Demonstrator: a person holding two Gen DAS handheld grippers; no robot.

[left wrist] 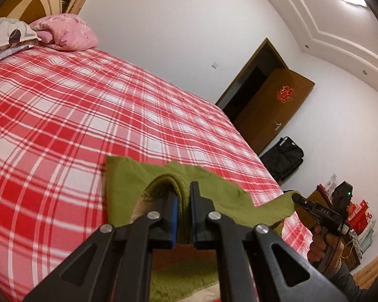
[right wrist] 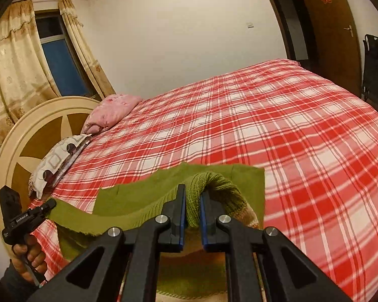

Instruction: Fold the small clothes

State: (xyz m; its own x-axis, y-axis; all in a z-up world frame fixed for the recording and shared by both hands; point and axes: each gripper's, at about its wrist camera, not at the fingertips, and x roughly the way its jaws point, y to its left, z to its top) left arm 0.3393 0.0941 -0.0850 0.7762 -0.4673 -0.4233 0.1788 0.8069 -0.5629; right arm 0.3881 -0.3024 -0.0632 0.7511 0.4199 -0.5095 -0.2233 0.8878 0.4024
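A small green knit garment (left wrist: 214,196) hangs stretched between my two grippers above the near edge of the bed. My left gripper (left wrist: 183,193) is shut on a bunched green ribbed edge. My right gripper (right wrist: 192,196) is shut on the other ribbed edge of the garment (right wrist: 143,201). The cloth sags between them, and its lower part shows tan stripes. The right gripper (left wrist: 296,197) also shows in the left wrist view, at the cloth's far corner. The left gripper (right wrist: 50,203) shows in the right wrist view, at the opposite corner.
The bed (left wrist: 88,115) has a red and white plaid sheet, also in the right wrist view (right wrist: 289,138). A pink pillow (left wrist: 65,34) and a patterned pillow (left wrist: 5,34) lie at the headboard (right wrist: 37,136). A brown door (left wrist: 272,105), a black bag (left wrist: 284,157) and red boxes (left wrist: 360,216) stand beyond.
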